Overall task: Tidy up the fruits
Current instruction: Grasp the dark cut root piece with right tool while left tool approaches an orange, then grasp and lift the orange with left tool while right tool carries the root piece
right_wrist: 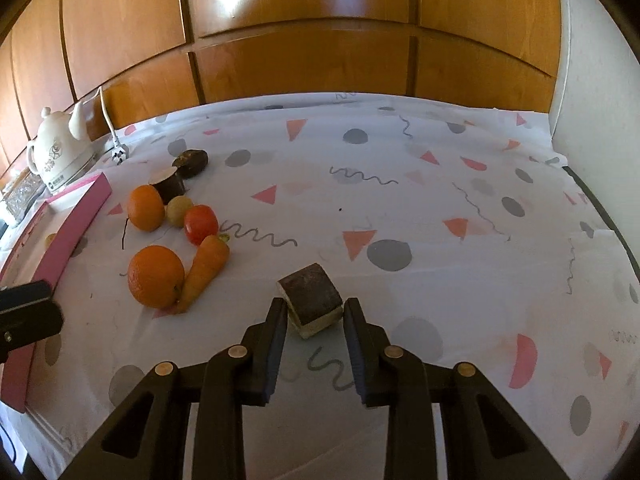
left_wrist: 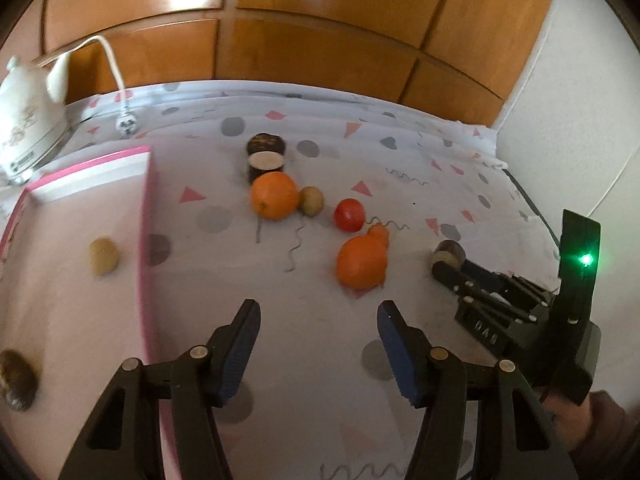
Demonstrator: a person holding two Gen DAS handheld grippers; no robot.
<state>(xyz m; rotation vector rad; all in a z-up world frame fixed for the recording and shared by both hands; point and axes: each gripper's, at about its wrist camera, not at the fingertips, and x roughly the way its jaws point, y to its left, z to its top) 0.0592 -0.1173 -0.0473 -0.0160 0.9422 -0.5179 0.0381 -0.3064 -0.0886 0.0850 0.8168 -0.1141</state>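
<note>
My left gripper [left_wrist: 318,310] is open and empty above the cloth, right of the pink tray [left_wrist: 144,216]. A near orange [left_wrist: 360,262] and a carrot [left_wrist: 380,236] lie ahead of it, then a tomato [left_wrist: 349,215], a kiwi [left_wrist: 311,200], a far orange [left_wrist: 274,195] and two dark cut pieces [left_wrist: 266,156]. The tray holds a pale kiwi [left_wrist: 103,256] and a dark fruit [left_wrist: 16,380]. My right gripper [right_wrist: 316,306] is open, its jaws on either side of a dark cut chunk [right_wrist: 312,300] that rests on the cloth.
A white kettle [left_wrist: 24,116] with cord and plug [left_wrist: 124,124] stands at the back left. Wooden cabinet doors [right_wrist: 300,40] run behind the table. A white wall [right_wrist: 592,80] is at the right. The right gripper shows in the left wrist view [left_wrist: 452,268].
</note>
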